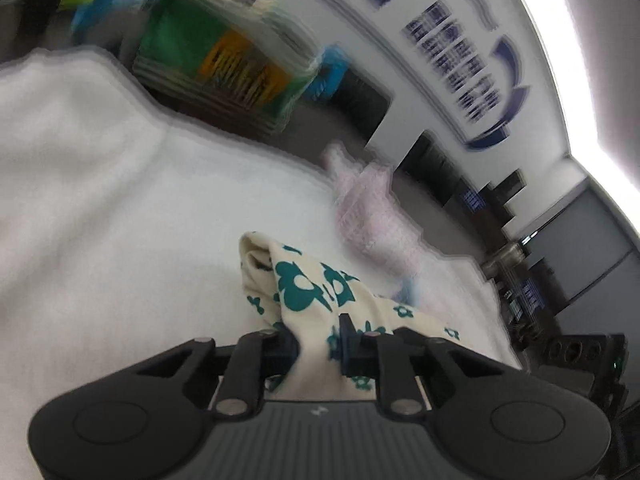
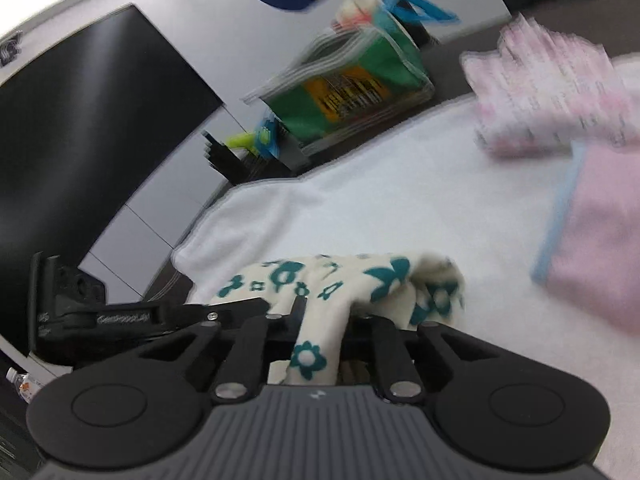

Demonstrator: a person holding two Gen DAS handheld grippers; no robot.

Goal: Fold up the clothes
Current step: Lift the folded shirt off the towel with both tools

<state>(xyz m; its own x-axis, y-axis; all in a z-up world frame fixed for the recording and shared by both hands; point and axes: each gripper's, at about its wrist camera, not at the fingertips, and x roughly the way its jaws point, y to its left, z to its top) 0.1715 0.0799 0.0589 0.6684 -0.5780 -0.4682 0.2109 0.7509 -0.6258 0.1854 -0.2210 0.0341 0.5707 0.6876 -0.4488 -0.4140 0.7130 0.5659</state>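
A cream cloth with teal flowers (image 1: 304, 284) lies bunched on the white cover (image 1: 120, 200) of the table. In the left wrist view my left gripper (image 1: 318, 338) is shut on one part of it, with the fabric pinched between the dark pads and hanging back toward the camera. My right gripper (image 2: 324, 320) is shut on another part of the same flowered cloth (image 2: 352, 276), which runs up between its fingers. The left gripper's black body (image 2: 80, 312) shows at the left edge of the right wrist view, close beside the cloth. Both views are motion-blurred.
Pink garments (image 2: 552, 92) lie on the white cover (image 2: 400, 184) to the right, one a plain pink piece with a blue edge (image 2: 600, 248). A green bag with blue handles (image 2: 352, 92) stands at the back edge. Behind it is a wall with a dark screen (image 2: 88, 128).
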